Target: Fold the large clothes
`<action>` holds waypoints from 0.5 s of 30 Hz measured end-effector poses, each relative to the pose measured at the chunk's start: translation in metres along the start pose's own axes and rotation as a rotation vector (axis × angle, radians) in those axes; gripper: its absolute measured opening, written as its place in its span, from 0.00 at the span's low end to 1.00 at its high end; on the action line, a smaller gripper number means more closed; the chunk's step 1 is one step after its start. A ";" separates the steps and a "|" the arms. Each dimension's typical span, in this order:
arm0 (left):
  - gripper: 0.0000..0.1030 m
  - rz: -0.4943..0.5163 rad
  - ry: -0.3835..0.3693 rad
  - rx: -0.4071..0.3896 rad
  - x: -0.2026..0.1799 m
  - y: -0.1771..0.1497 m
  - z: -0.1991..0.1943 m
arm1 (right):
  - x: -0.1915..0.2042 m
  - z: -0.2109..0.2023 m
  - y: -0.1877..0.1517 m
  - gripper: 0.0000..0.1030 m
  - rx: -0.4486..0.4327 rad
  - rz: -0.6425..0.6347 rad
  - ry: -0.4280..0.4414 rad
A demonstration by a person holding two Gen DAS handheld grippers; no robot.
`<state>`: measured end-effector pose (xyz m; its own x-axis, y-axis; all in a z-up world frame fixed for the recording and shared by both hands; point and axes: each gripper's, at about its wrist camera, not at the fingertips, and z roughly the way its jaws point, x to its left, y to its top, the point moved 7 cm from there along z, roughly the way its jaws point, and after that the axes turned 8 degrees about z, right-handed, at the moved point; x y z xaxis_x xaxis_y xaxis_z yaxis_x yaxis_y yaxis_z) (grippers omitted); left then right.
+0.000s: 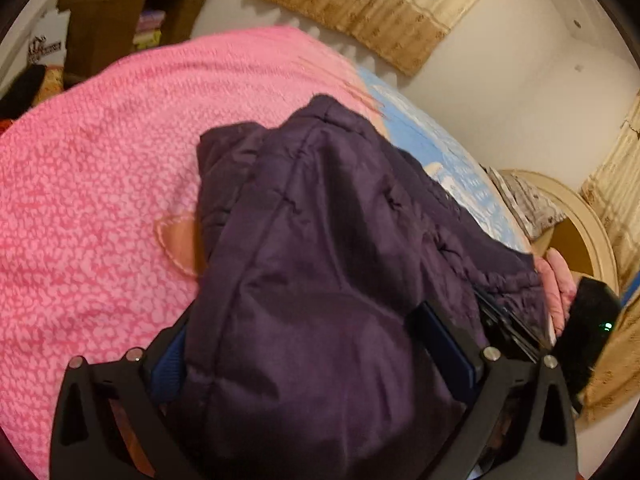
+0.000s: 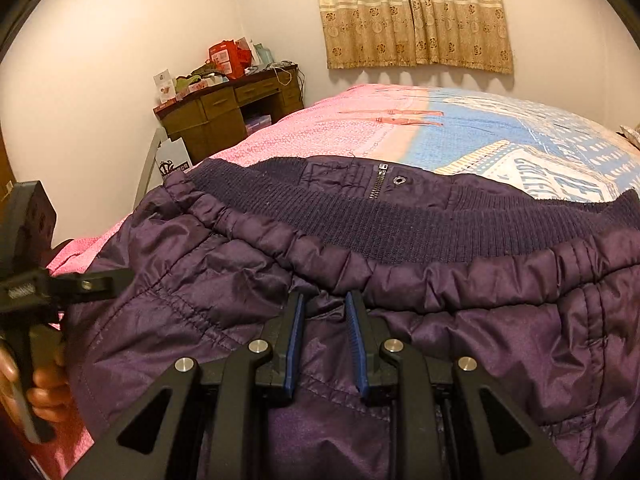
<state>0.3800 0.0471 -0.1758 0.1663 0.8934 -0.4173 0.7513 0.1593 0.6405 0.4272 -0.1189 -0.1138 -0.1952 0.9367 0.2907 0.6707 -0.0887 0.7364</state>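
Observation:
A dark purple padded jacket (image 1: 320,240) lies bunched on a pink and blue bedspread (image 1: 100,160). In the left wrist view my left gripper (image 1: 320,344) stands wide open with a thick bulge of the jacket draped between and over its blue-padded fingers (image 1: 444,340). In the right wrist view the jacket (image 2: 440,320) fills the foreground, its ribbed hem and zipper (image 2: 378,186) on the far side. My right gripper (image 2: 325,300) is shut on a fold of the jacket just below the gathered seam. The left gripper's body (image 2: 28,280) and the hand holding it show at the left edge.
The bedspread (image 2: 400,128) runs on beyond the jacket. A brown desk (image 2: 224,116) with clutter stands by the far wall. Beige curtains (image 2: 412,16) hang behind the bed. A pillow and curved headboard (image 1: 580,216) show at the right in the left wrist view.

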 end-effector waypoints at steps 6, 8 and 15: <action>0.50 -0.173 -0.036 -0.105 0.007 0.003 -0.008 | -0.004 -0.001 0.001 0.23 -0.001 0.019 0.020; 0.40 -0.151 -0.017 -0.119 0.001 0.005 -0.016 | -0.003 -0.002 0.001 0.23 0.004 0.018 0.009; 0.31 -0.032 0.086 -0.148 -0.027 0.020 -0.033 | 0.023 -0.048 0.009 0.22 -0.047 0.077 -0.021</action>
<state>0.3699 0.0395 -0.1303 0.0836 0.9183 -0.3869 0.6523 0.2431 0.7179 0.3942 -0.1147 -0.0709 -0.1287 0.9334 0.3351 0.6485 -0.1764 0.7405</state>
